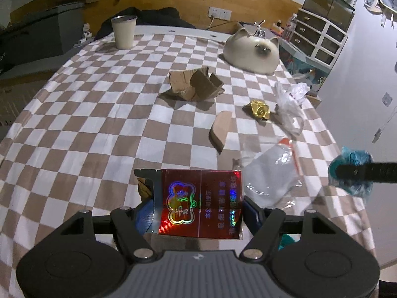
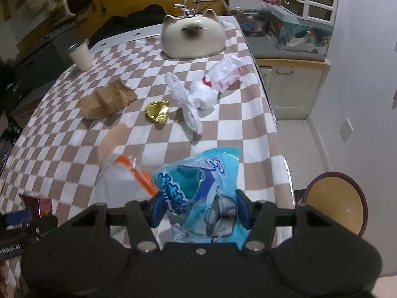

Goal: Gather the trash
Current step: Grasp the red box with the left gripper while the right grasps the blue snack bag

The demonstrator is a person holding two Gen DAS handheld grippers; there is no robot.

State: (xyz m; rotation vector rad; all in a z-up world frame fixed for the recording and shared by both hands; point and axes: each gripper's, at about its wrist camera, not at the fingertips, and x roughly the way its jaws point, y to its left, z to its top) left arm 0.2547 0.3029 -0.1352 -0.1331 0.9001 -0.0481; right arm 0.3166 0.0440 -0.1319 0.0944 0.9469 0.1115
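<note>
Two handheld grippers work over a worktop (image 1: 99,99) covered in a brown-and-white checked cloth. The left gripper (image 1: 198,198) is closed on a red cigarette pack (image 1: 201,203). The right gripper (image 2: 198,208) is closed on a blue snack wrapper (image 2: 203,193). Both pieces appear lifted, so the step looks like carrying them to a bin, which is not visible. Left on the cloth: torn cardboard (image 1: 196,84), gold foil (image 1: 258,109), a white plastic bag (image 2: 198,92) and a clear bag (image 1: 270,171).
</note>
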